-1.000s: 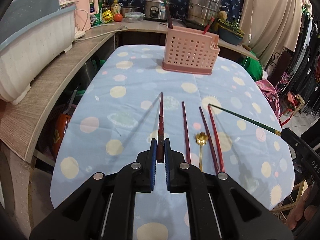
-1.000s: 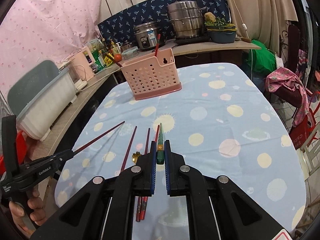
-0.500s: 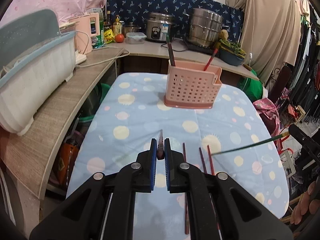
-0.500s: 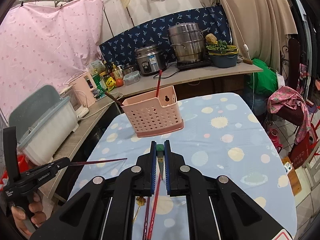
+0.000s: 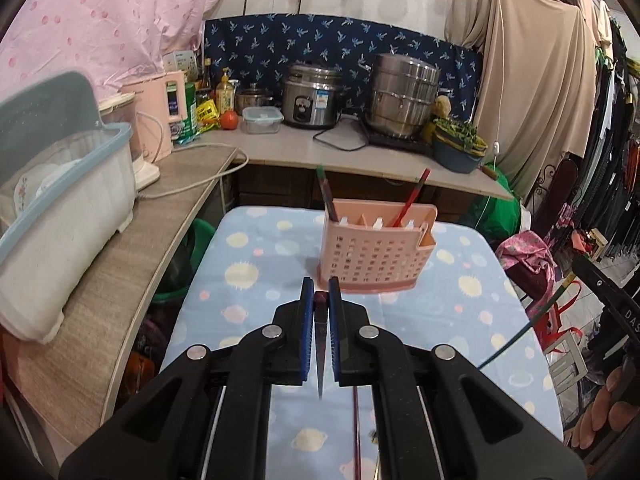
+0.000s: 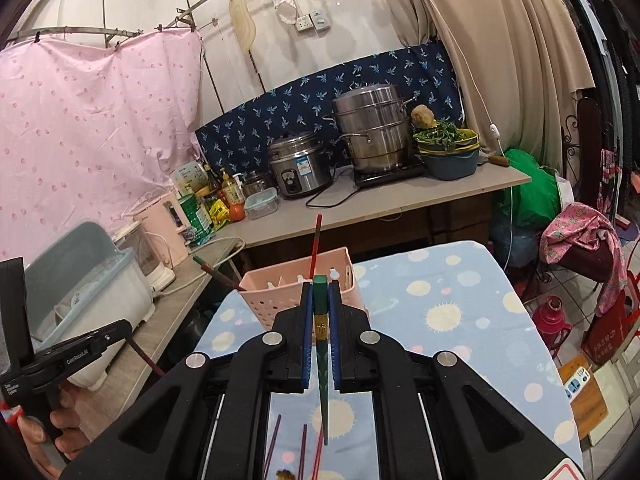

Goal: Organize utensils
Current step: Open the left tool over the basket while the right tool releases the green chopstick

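- The left gripper (image 5: 321,300), matte black plastic with ribbed blue pads, is clamped on a slim dark red chopstick (image 5: 321,340) that tapers to a point low in the centre of the left wrist view.
- The right gripper (image 6: 321,300), of the same build, is clamped on a green chopstick (image 6: 322,360) with a squared top, a gold band and a tapering patterned shaft.
- The pink utensil basket (image 5: 374,258) is rigid plastic, rectangular, its walls pierced by a grid of small square holes; it stands on the table just above the left gripper's tips in the frame.
- Inside it, dividers form compartments: a dark chopstick (image 5: 326,196) leans at its left end and a red chopstick (image 5: 412,200) leans right of centre.
- The table (image 5: 248,276) wears a smooth pale blue cloth printed with yellow and pink discs.
- More loose chopsticks (image 6: 304,452) lie on the cloth at the bottom of the right wrist view.
- At the left of the left wrist view, a white plastic tub (image 5: 60,216) with a blue rim holds dishes.
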Demonstrator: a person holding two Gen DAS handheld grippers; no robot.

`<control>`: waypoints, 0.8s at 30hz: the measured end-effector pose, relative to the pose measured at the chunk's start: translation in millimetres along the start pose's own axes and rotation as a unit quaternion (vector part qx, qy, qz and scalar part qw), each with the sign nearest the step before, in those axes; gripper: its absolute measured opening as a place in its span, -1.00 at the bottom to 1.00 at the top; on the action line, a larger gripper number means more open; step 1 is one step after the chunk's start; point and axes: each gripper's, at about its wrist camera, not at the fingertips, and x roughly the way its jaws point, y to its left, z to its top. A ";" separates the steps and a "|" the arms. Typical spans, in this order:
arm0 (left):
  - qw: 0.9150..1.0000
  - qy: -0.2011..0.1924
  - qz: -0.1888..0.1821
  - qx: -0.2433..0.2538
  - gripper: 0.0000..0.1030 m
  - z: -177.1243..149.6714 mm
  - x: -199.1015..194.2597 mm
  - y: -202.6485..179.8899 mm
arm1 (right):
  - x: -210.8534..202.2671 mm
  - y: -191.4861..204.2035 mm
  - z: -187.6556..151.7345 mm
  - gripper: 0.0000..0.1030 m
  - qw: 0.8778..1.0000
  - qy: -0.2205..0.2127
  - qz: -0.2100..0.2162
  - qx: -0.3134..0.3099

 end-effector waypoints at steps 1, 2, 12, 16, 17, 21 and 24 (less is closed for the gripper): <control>1.000 -0.006 -0.004 -0.001 -0.86 8.3 -0.6 -1.6 | 2.5 0.5 5.7 -0.86 1.000 -0.003 0.004 0.002; 1.000 -0.011 -0.009 -0.001 -0.86 14.3 -1.6 -2.6 | 5.4 1.3 12.1 -0.86 1.000 -0.007 0.008 0.004; 0.995 -0.096 -0.027 0.005 -0.86 96.9 -16.1 -26.2 | 47.1 12.7 85.3 -0.87 0.997 -0.048 0.054 0.035; 0.991 -0.131 -0.025 0.007 -0.86 126.2 -15.1 -34.6 | 64.8 18.2 108.1 -0.86 0.995 -0.068 0.058 0.042; 0.990 -0.139 -0.024 0.005 -0.86 132.8 -12.7 -35.6 | 68.8 19.6 113.2 -0.86 0.995 -0.073 0.057 0.043; 0.987 -0.160 -0.028 0.000 -0.86 150.9 -1.7 -37.4 | 90.9 18.9 130.6 -0.87 0.994 -0.080 0.054 0.050; 0.985 -0.170 -0.023 -0.011 -0.86 164.1 12.0 -35.1 | 109.0 17.1 136.3 -0.86 0.994 -0.079 0.048 0.050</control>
